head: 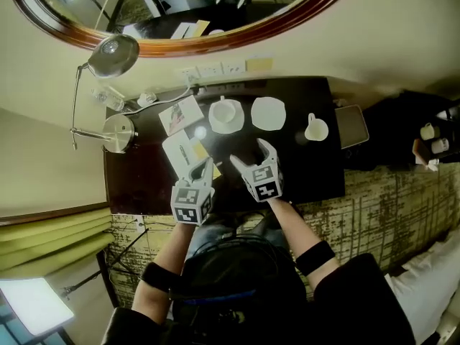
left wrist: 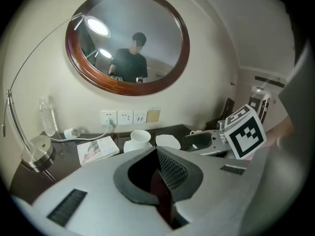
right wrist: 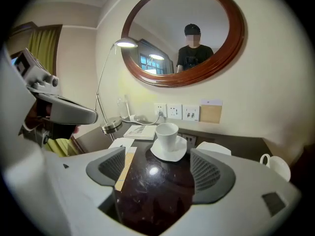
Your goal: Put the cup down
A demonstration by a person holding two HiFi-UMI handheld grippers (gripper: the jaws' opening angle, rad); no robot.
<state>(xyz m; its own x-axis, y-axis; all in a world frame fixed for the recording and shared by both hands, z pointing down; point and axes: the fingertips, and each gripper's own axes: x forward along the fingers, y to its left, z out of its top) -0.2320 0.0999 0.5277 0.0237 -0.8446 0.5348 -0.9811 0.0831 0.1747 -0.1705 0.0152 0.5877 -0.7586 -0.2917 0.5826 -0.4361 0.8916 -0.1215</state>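
A white cup (head: 226, 112) stands upright on its saucer (head: 224, 126) at the back of the dark desk (head: 140, 182); I also see this cup (right wrist: 167, 132) straight ahead in the right gripper view. My right gripper (head: 250, 154) is open and empty, a short way in front of the cup and apart from it. In the right gripper view its jaws (right wrist: 157, 168) frame bare desk top. My left gripper (head: 206, 167) is shut on nothing, near the desk's front, left of the right one. An empty saucer (head: 268, 113) lies right of the cup.
A second cup with a handle (head: 315, 129) stands further right, beside a small tray (head: 352, 126). A booklet (head: 180, 115) and papers (head: 180, 152) lie left of the cup. A desk lamp (head: 112, 54), its base (head: 118, 130), a water bottle (left wrist: 46, 117) and wall sockets (head: 213, 70) line the back.
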